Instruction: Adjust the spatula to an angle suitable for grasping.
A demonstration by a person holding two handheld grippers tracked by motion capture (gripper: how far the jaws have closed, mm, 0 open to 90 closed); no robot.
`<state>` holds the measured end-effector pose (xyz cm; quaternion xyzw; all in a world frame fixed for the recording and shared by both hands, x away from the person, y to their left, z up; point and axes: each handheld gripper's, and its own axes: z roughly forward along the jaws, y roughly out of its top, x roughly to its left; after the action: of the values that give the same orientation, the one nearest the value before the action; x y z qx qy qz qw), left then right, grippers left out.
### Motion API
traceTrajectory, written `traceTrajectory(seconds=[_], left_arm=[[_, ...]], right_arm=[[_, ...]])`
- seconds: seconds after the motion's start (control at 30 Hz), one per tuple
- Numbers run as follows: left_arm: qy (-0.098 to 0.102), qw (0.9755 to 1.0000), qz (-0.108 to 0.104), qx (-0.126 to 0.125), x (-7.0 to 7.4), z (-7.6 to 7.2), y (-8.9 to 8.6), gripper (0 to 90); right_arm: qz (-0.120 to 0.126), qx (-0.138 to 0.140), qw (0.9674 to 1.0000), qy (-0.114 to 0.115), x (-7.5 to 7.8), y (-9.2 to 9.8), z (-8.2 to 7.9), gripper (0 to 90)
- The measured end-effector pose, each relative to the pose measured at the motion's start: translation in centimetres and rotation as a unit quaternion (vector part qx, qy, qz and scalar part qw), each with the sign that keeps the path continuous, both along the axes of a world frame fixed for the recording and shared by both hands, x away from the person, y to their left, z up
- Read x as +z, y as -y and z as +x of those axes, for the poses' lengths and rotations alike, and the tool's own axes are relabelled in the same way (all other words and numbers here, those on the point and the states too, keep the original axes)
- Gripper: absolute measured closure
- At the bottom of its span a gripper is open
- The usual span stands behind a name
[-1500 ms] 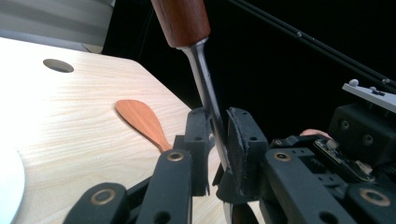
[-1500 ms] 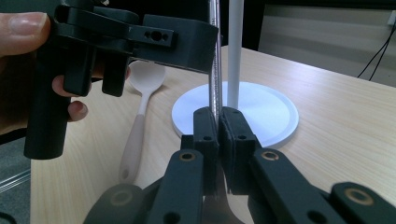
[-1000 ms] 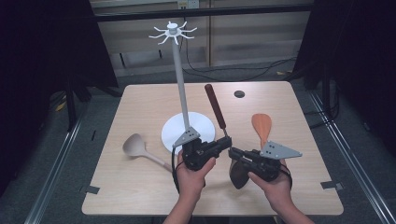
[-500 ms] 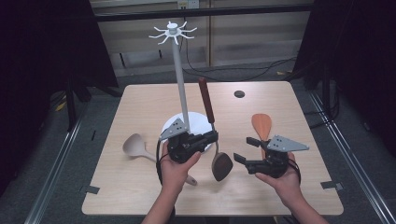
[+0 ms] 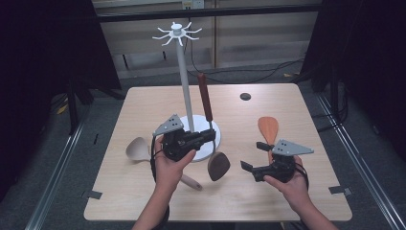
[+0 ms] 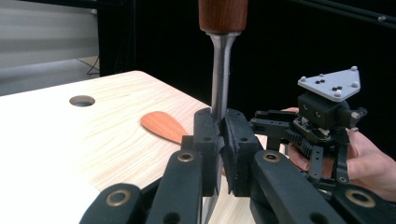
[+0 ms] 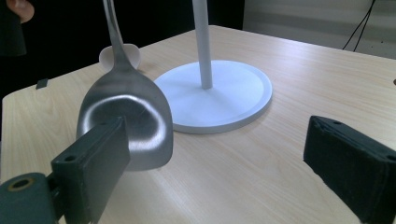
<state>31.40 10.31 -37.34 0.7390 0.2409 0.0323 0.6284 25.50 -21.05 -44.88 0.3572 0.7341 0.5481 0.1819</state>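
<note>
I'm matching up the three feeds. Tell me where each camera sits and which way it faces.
High view: above the table's near edge, looking forward and down; both forearms and tools show.
Left gripper view: rides the left tool, looking along jaws shut on the metal spoon's shaft; the right tool shows.
Right gripper view: rides the right tool, open jaws facing the spoon bowl and white stand.
Shared: all three show the spoon.

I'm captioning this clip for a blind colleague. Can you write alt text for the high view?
The left claw grips the steel neck of a wood-handled spatula, held upright beside a white utensil stand on a wooden table. The right claw sits open, its jaws having just been opening, nothing between them. An orange spatula and a pale wooden spoon lie flat.
</note>
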Motion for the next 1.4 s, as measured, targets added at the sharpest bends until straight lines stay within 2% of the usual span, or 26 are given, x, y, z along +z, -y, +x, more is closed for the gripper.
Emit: traceTrajectory(seconds=[0.17,0.2,0.7,1.0,1.1,1.2,1.27,1.4], left_arm=[[0.02,0.9997,0.013,-0.009,0.6,0.3,-0.3,84.9],[0.023,0.9995,0.021,-0.011,0.8,0.4,-0.4,84.9],[0.035,0.9987,0.032,-0.02,3.2,1.8,-1.5,84.8],[0.032,0.999,0.026,-0.016,4.7,3.1,-2.0,84.8],[0.033,0.9991,0.022,-0.017,4.9,3.4,-2.0,84.8],[0.026,0.9995,0.01,-0.016,5.2,4.0,-2.2,84.8],[0.026,0.9995,0.013,-0.014,5.3,4.1,-2.3,84.8],[0.024,0.9997,0.005,-0.007,5.7,4.4,-2.6,84.8]], right_arm=[[-0.007,0.005,1.0,0.0,-0.1,0.2,0.0,5.0],[-0.007,0.006,1.0,-0.002,-0.1,0.3,0.0,5.0],[-0.01,0.01,0.9998,-0.01,-0.3,0.3,0.1,4.8],[-0.007,0.011,0.9998,-0.015,-0.4,0.4,0.1,4.9],[-0.006,0.011,0.9998,-0.015,-0.5,0.5,0.1,5.0],[-0.005,0.008,0.9998,-0.017,-0.4,0.6,0.1,5.1],[0.0,0.009,0.9998,-0.019,-0.4,0.7,0.1,5.1],[-0.001,0.009,0.9998,-0.018,-0.4,0.7,0.0,5.2]])
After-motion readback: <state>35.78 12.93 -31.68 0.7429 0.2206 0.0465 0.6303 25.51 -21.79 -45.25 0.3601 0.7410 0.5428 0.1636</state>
